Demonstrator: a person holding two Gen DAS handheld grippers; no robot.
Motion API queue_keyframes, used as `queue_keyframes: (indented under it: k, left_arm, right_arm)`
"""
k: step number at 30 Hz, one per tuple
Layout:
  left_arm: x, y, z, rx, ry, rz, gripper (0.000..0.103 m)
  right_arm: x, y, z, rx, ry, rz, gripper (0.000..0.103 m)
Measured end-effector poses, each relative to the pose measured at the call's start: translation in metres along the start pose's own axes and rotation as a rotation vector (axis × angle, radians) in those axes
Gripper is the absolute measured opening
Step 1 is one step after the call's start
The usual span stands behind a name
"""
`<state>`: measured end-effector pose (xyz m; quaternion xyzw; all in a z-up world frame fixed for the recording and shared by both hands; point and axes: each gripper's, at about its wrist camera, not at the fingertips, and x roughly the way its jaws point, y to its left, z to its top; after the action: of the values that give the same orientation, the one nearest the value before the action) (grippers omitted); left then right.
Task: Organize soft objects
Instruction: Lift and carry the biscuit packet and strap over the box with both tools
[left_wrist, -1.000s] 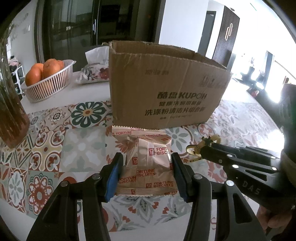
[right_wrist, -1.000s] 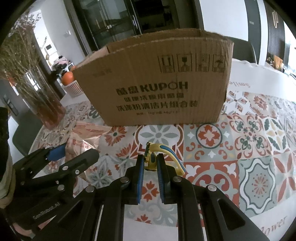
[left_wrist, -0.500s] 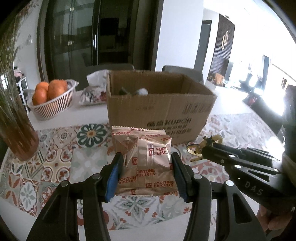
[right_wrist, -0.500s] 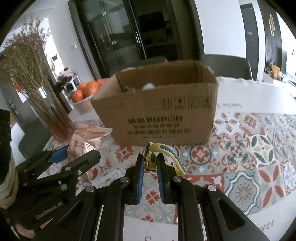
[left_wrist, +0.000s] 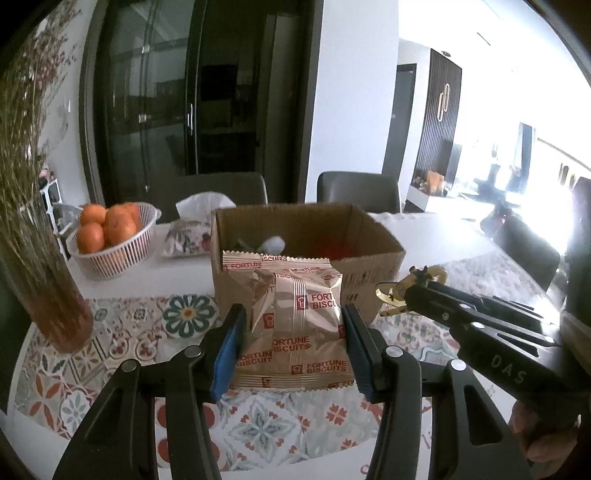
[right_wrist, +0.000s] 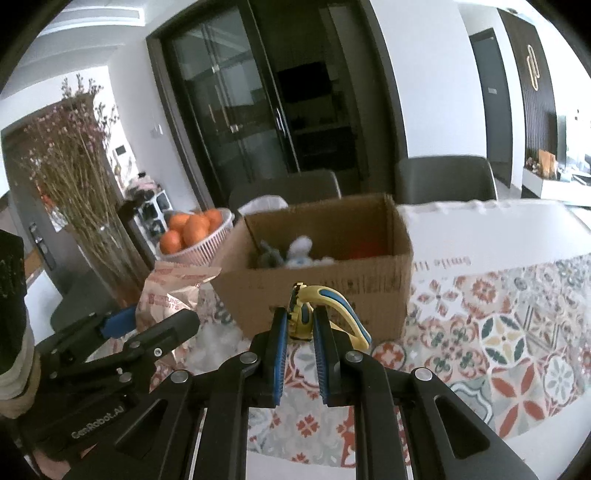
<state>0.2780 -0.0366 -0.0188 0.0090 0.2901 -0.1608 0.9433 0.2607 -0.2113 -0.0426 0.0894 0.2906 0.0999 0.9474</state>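
one biscuit packet (left_wrist: 295, 328) | tan, crinkled, red "fortune biscuits" print

We see one cardboard box (left_wrist: 306, 236), one pack of biscuits (left_wrist: 295, 328), one yellow and blue tool (right_wrist: 325, 306) and one white basket (left_wrist: 110, 254). We can count four oranges (left_wrist: 110, 229), two chairs (left_wrist: 358, 190) and one vase (left_wrist: 55, 306).
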Motion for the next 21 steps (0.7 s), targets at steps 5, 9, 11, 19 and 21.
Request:
queue_keyframes:
  k: [5, 9, 11, 19, 21]
  left_arm:
    - [-0.003, -0.004, 0.016, 0.012, -0.027, 0.005, 0.052]
    - [-0.001, -0.005, 0.028, 0.014, -0.041, 0.003, 0.052]
    - [0.001, -0.004, 0.033, 0.015, -0.045, 0.002, 0.052]
    - [0.017, 0.000, 0.056, 0.001, -0.061, -0.001, 0.052]
    - [0.021, 0.002, 0.059, 0.001, -0.060, -0.001, 0.052]
  right_arm:
    - [-0.005, 0.001, 0.014, -0.004, -0.029, 0.008, 0.016]
    - [-0.007, 0.000, 0.026, -0.008, -0.052, 0.010, 0.016]
    - [-0.007, 0.000, 0.031, -0.012, -0.061, 0.014, 0.016]
    - [-0.001, 0.000, 0.054, -0.041, -0.096, 0.015, 0.016]
    - [0.003, 0.000, 0.059, -0.047, -0.100, 0.015, 0.016]
